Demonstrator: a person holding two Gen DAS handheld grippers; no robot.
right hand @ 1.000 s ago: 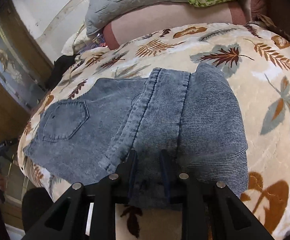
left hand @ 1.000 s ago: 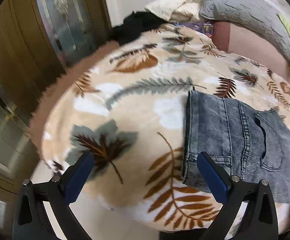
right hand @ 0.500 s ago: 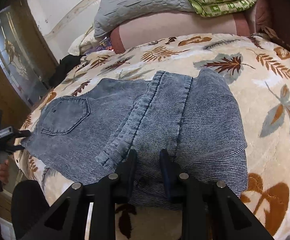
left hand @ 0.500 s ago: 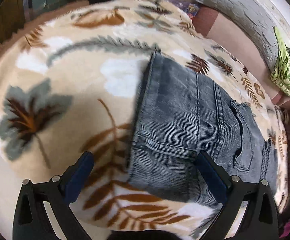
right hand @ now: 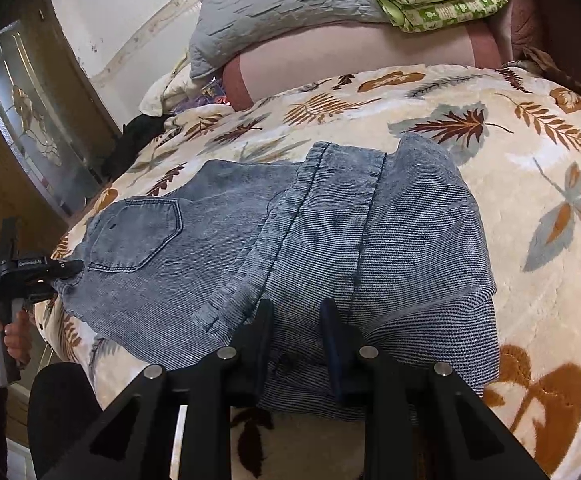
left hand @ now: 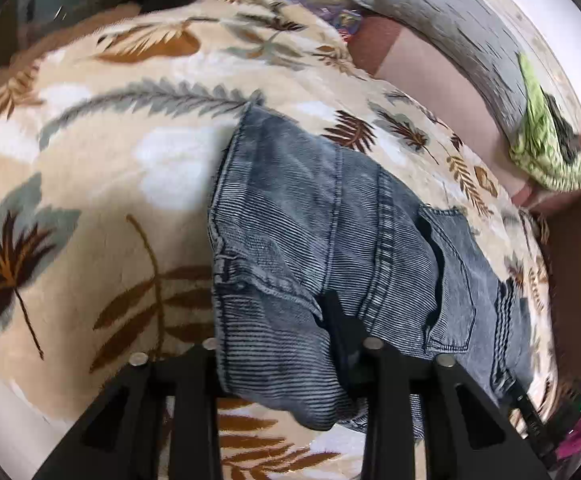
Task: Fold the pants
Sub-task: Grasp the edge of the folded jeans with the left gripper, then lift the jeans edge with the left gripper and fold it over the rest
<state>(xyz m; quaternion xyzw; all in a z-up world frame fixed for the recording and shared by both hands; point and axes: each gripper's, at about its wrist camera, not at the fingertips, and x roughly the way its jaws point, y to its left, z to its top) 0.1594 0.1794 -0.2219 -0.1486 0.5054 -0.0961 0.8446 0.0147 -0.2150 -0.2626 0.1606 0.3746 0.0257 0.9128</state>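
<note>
Soft, even daylight fills both my views, with no hard shadows on the blanket. The view from my left claw is smeared by motion, worst toward the rim, where the pillow blurs. My right view stays sharp. Both bulge like a fishbowl, with black corners. A glass door panel shows pale glare.

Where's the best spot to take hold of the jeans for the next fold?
Judging by pose: grip the jeans at their two near-edge corners, coming in from the bed's near side. They hang slightly over it, and the left claw and right claw already pinch there.
</note>
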